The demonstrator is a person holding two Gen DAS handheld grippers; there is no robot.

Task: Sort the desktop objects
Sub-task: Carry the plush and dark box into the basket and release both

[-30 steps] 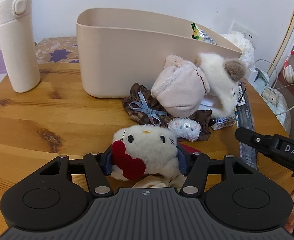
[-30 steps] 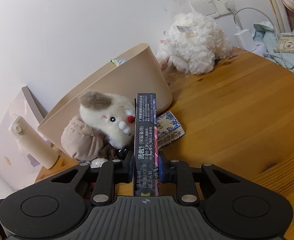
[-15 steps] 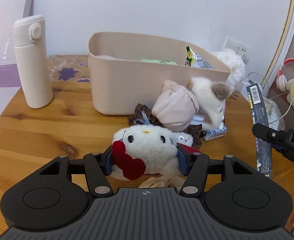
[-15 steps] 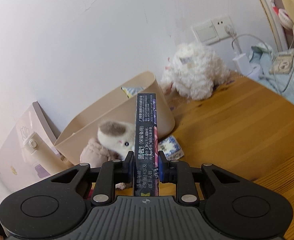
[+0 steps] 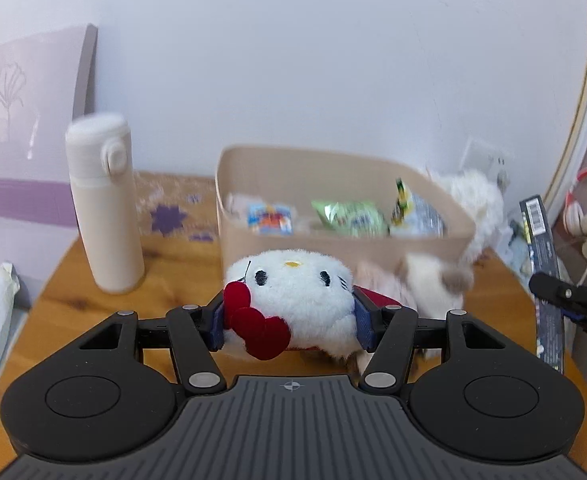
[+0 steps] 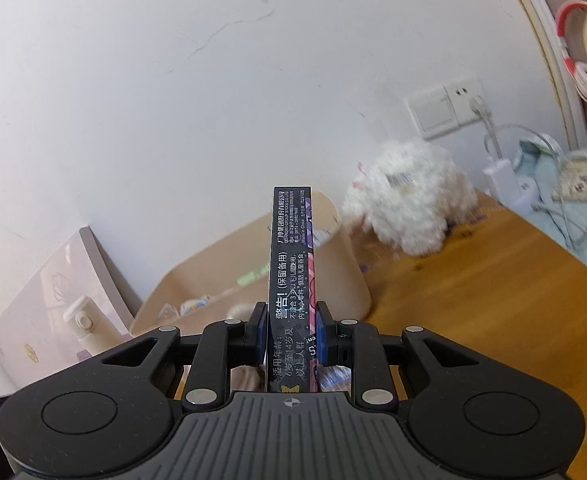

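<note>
My left gripper (image 5: 289, 322) is shut on a white cat plush with a red bow (image 5: 293, 296) and holds it above the wooden table, in front of the beige bin (image 5: 333, 176). The bin holds several snack packets (image 5: 349, 218). My right gripper (image 6: 289, 332) is shut on a long dark box with printed text (image 6: 291, 276), held upright above the table; the box also shows at the right of the left wrist view (image 5: 543, 272). The bin lies beyond it in the right wrist view (image 6: 345, 280).
A cream flask (image 5: 103, 208) stands left of the bin. A bear plush with a pink cap (image 5: 425, 284) lies in front of the bin. A fluffy white plush (image 6: 409, 208) sits by the wall near a socket and cables (image 6: 505, 152). Red headphones (image 5: 577, 196) hang at far right.
Both grippers have risen with their objects. The left view now looks down into the bin over its rim. The right gripper's box is higher above the table.
</note>
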